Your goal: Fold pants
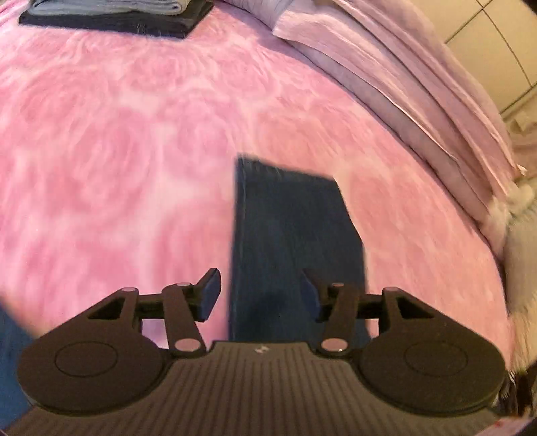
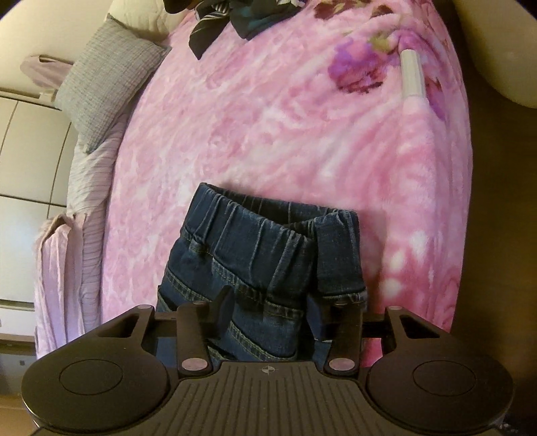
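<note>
Dark blue jeans lie on a pink fluffy blanket (image 1: 117, 151). In the left wrist view one flat leg end of the jeans (image 1: 288, 228) runs away from me. My left gripper (image 1: 261, 295) hangs open just above it, with the left finger (image 1: 211, 291) over the blanket and the right finger (image 1: 310, 295) over the denim. In the right wrist view the elastic waistband of the jeans (image 2: 255, 241) is bunched up with a cuff folded over its right side. My right gripper (image 2: 270, 312) stands open over this denim, which spreads past both fingers.
A stack of folded clothes (image 1: 117, 13) sits at the far edge. Lilac bedding (image 1: 402, 84) lines the bed's side. A grey pillow (image 2: 107, 73), a heap of dark patterned garments (image 2: 235, 16) and a white tube-like object (image 2: 412, 77) lie farther off. Cupboard doors (image 2: 27, 151) stand beyond the bed.
</note>
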Demonstrator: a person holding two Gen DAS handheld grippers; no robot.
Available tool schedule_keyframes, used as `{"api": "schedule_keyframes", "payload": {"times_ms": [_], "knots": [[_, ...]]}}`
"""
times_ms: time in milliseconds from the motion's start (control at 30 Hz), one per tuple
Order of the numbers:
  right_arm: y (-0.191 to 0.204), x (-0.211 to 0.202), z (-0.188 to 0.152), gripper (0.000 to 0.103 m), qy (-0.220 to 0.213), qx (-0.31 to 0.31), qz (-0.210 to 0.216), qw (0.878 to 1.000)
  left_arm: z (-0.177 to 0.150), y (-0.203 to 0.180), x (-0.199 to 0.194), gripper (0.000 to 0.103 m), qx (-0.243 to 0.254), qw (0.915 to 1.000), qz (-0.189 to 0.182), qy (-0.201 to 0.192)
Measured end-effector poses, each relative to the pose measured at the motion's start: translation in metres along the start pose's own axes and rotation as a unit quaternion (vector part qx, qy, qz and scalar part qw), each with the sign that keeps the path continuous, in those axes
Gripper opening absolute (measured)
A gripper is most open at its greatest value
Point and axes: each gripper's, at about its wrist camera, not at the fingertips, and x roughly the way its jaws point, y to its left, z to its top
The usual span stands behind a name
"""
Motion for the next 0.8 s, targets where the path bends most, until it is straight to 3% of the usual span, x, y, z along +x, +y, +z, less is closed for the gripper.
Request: {"api": "schedule_keyframes", "payload": {"times_ms": [133,233,267,300,400,500,633,700,800], "knots": [[0.005,0.0,-0.005,0.043,-0.012,-0.015,-0.012,1.0,0.031,-0.008,0.04,0.045,0.034,0.9993,0.013,0.006],[0.008,0.001,-0.008,0.043,-0.021,-0.02,-0.02,0.999,0.033,-0.018,0.064,0.027,0.07,0.9968,0.024,0.029],[0.01,0.001,-0.008,0.039,-0.023,-0.022,-0.024,0.999,0.03,-0.022,0.067,0.018,0.096,0.9943,0.038,0.027],[0.012,0.0,-0.009,0.027,-0.024,-0.028,-0.035,0.999,0.027,-0.026,0.066,0.006,0.125,0.9906,0.05,0.024],[0.026,-0.005,-0.006,0.014,-0.018,-0.075,-0.061,0.995,0.025,-0.017,0.034,0.003,0.143,0.9888,0.037,-0.022],[0.044,-0.023,0.001,0.011,-0.022,-0.102,-0.035,0.994,0.025,0.014,-0.032,0.003,0.097,0.9907,0.037,-0.087],[0.069,-0.042,0.006,0.011,-0.022,-0.148,-0.007,0.989,-0.006,0.08,-0.136,0.003,0.024,0.9844,0.065,-0.162],[0.072,-0.046,0.007,0.011,-0.015,-0.159,-0.002,0.987,-0.041,0.117,-0.167,0.003,-0.02,0.9844,0.085,-0.153],[0.059,-0.043,0.008,0.011,-0.015,-0.157,-0.028,0.987,-0.101,0.159,-0.161,0.002,-0.078,0.9859,0.107,-0.102]]}}
